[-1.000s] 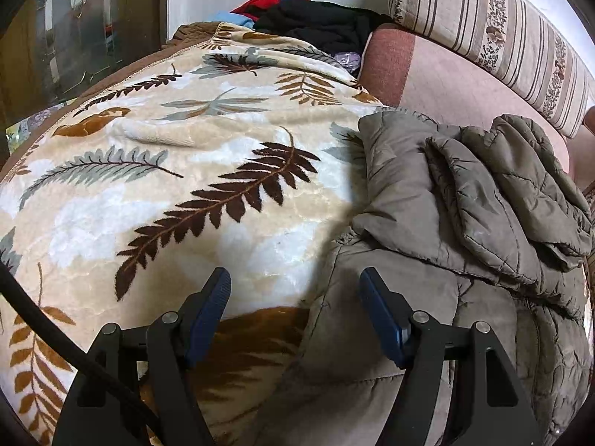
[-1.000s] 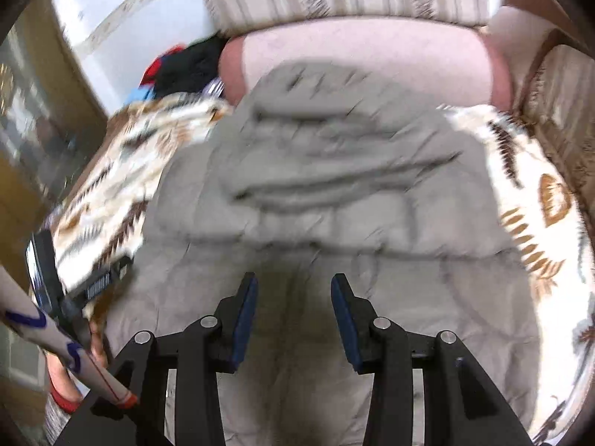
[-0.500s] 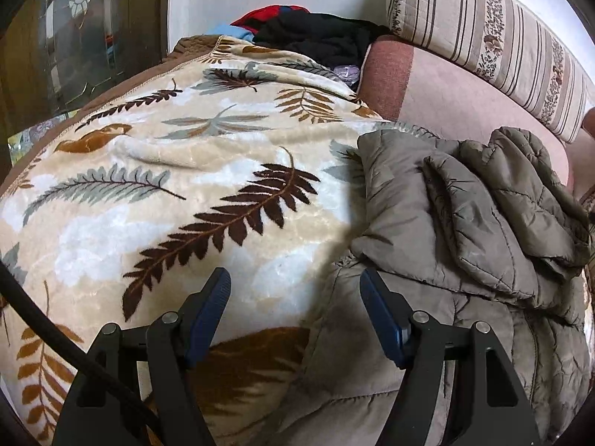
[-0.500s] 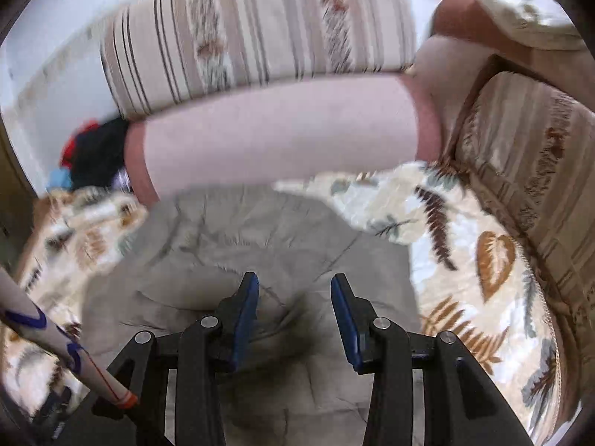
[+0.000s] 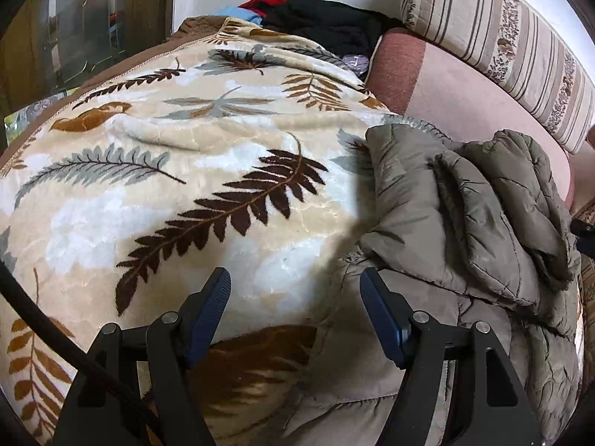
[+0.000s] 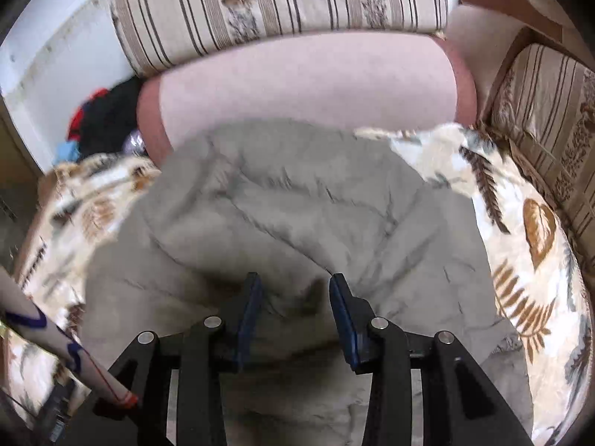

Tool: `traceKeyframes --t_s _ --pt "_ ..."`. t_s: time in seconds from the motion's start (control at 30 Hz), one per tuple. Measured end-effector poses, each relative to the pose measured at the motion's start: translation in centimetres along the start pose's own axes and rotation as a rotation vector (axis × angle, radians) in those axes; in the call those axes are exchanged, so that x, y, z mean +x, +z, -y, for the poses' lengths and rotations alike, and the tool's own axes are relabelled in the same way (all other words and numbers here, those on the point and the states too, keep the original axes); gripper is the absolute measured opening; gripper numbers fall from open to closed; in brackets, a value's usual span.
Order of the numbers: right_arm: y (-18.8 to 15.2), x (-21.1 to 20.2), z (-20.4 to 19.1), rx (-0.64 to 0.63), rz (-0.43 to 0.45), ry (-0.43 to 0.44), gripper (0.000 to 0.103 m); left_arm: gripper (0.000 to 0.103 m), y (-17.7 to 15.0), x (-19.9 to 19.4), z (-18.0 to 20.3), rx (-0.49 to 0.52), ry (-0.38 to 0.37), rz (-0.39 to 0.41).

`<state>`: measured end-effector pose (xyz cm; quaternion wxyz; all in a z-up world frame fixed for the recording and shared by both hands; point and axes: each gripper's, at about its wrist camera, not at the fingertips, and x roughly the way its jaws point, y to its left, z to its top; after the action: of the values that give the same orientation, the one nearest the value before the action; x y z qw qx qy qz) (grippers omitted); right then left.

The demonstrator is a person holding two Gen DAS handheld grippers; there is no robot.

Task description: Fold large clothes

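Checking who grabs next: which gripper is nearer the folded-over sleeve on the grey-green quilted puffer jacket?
Right, probably. The right gripper hangs open directly over the puffer jacket, fabric between its fingers. The left gripper hangs open at the jacket's edge, mostly above the leaf-print fleece blanket, the folded-over sleeve beyond it.

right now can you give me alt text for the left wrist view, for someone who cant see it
An open left gripper hovers over the left edge of a grey-olive padded jacket, partly folded on a cream blanket with a fern-leaf print. Behind are a pink bolster, a striped cushion and a pile of dark clothes.
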<state>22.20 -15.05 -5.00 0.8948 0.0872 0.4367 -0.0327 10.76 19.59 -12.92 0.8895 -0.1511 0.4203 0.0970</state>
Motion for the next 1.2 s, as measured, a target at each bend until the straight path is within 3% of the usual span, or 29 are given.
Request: traceKeyframes --t_s 0.13,0.2,0.27,0.37,0.43,0.47,0.5,0.7,0.93,1.07,1.2 --pt "-1.8 5.2 -2.6 -0.059 -0.163 0.042 0.042 0.071 0.2 -0.1 -0.2 -0.007 0.002 0.006" --pt "-2.7 7.6 -3.2 -0.114 -0.204 0.014 0.044 0.071 0.3 0.0 -0.1 -0.006 0.005 0.006" --pt "-2.7 7.1 -3.8 -0.166 -0.18 -0.011 0.045 0.071 0.2 0.1 -0.1 0.0 0.005 0.002" --pt "-1.8 4.3 -2.7 -0.1 -0.143 0.026 0.045 0.071 0.3 0.2 -0.1 0.006 0.0 -0.003" --pt "-1.9 1.3 -1.2 -0.075 -0.099 0.05 0.054 0.071 0.3 0.1 0.0 0.011 -0.008 -0.002" --pt "-2.3 0.5 -0.4 -0.068 -0.09 0.056 0.063 0.071 0.2 0.0 0.0 0.015 -0.012 -0.002" --pt "-2.8 -0.6 0.7 -0.054 -0.084 0.067 0.068 0.071 0.2 0.0 0.1 0.02 -0.017 -0.003" --pt "-7.4 -5.8 10.7 0.068 -0.132 0.065 0.069 0.071 0.0 -0.9 -0.2 0.02 -0.059 -0.009" --pt "-13.1 -10.2 23.5 0.215 -0.155 0.013 0.077 0.072 -0.9 -3.4 -2.9 -0.039 -0.152 -0.097" --pt "-15.5 -10.1 28.6 0.312 -0.166 0.045 0.081 0.073 -1.8 -3.5 -5.2 -0.066 -0.194 -0.18" --pt "-17.5 -8.8 30.0 0.365 -0.185 0.117 0.081 0.073 -3.1 -2.6 -5.9 -0.065 -0.244 -0.262"
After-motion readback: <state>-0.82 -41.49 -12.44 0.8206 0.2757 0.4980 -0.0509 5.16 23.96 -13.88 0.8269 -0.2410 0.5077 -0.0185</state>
